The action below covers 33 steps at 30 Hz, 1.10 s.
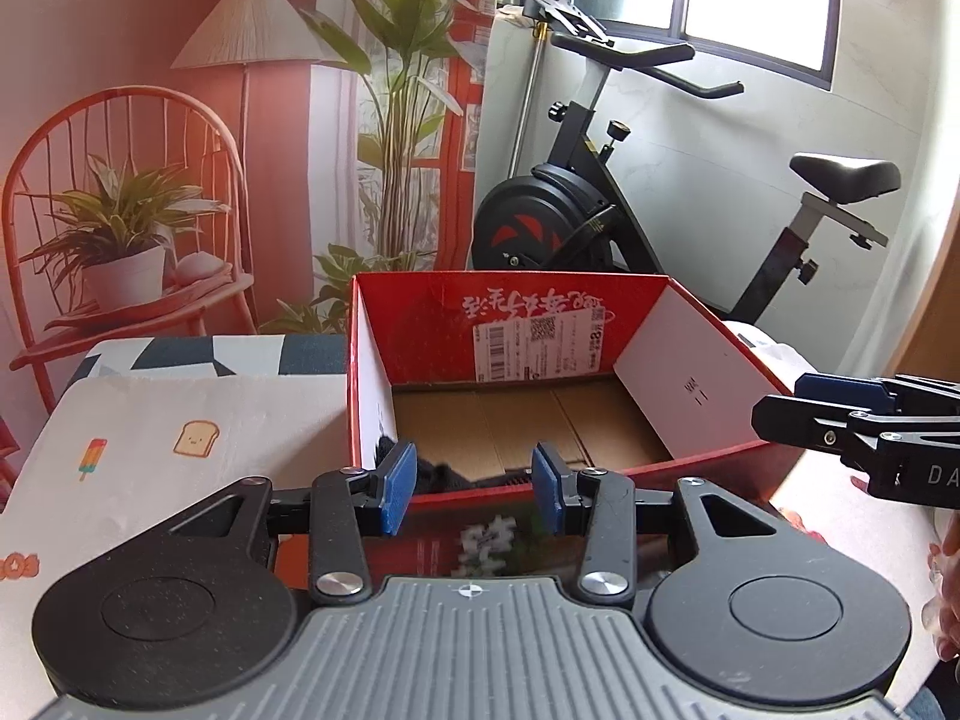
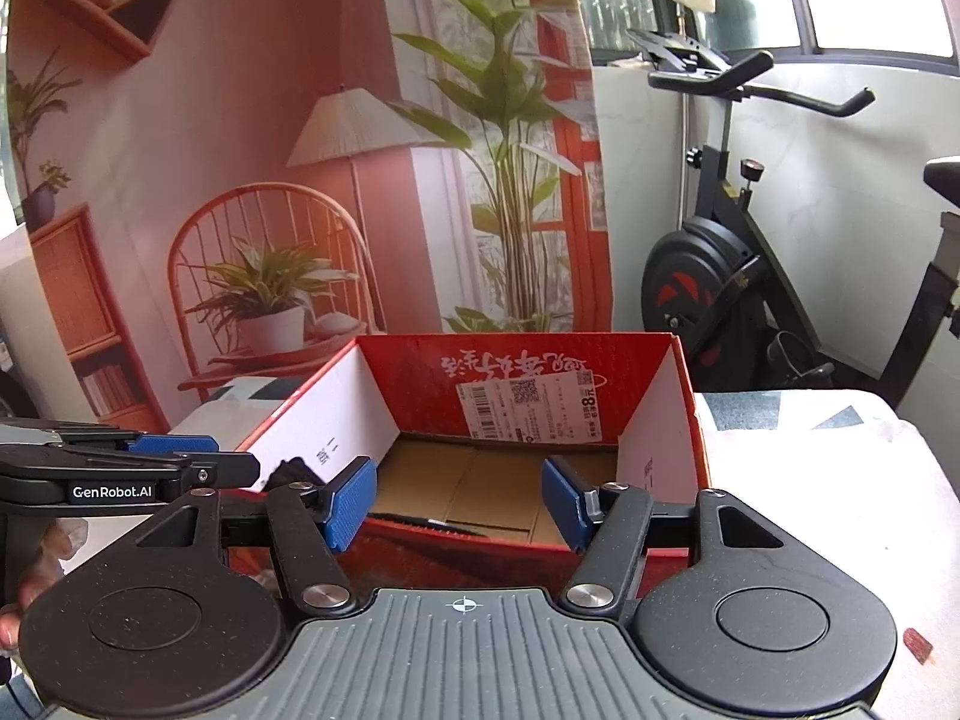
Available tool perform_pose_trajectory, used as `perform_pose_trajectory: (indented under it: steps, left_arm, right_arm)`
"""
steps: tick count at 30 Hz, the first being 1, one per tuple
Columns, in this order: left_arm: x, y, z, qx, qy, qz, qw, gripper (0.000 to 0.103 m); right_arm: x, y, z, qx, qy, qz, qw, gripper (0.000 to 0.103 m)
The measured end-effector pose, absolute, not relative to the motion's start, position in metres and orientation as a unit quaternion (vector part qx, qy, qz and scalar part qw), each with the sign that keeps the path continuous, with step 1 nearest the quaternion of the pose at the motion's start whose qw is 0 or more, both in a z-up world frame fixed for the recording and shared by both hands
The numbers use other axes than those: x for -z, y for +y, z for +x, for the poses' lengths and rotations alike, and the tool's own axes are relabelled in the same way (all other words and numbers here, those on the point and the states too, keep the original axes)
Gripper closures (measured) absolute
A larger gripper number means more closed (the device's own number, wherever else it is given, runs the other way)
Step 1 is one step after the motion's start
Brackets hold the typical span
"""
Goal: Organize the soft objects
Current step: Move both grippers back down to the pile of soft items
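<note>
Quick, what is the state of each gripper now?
Left gripper: open, holding nothing, at the near rim of the red box.
Right gripper: open, holding nothing, at the same rim.

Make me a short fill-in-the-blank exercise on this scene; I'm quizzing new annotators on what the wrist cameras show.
1. The open box on the bed is ____ on the outside.
2. The pads of the left gripper are coloured ____.
3. Beyond the box, by the window, stands an exercise ____.
4. The dark fabric lies ____ the box, against its near wall.

Missing words: red; blue; bike; inside
</note>
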State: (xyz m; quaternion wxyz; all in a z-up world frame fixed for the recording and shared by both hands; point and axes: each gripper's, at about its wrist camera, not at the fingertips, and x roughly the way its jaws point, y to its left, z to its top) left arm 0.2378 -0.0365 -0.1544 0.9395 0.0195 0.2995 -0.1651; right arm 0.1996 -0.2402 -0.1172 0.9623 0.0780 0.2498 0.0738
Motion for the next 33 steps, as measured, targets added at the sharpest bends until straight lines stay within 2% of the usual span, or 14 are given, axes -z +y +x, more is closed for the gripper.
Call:
perform_pose_trajectory:
  steps: [8, 16, 26, 33]
  left_arm:
    - [0.159, -0.035, 0.174, 0.192, 0.292, 0.002, 0.937, 0.059]
    - [0.181, -0.034, 0.131, 0.203, 0.316, -0.019, 0.927, 0.059]
    - [0.218, -0.04, 0.11, 0.22, 0.377, -0.041, 0.899, 0.059]
    - [0.225, -0.041, 0.109, 0.221, 0.383, -0.043, 0.896, 0.059]
  right_arm:
    - [0.123, -0.233, 0.135, -0.072, 0.238, 0.087, 0.965, 0.045]
    - [0.149, -0.223, 0.082, -0.056, 0.25, 0.094, 0.962, 0.045]
    - [0.192, -0.216, 0.03, -0.039, 0.302, 0.087, 0.949, 0.045]
    - [0.213, -0.223, 0.029, -0.031, 0.344, 0.108, 0.932, 0.045]
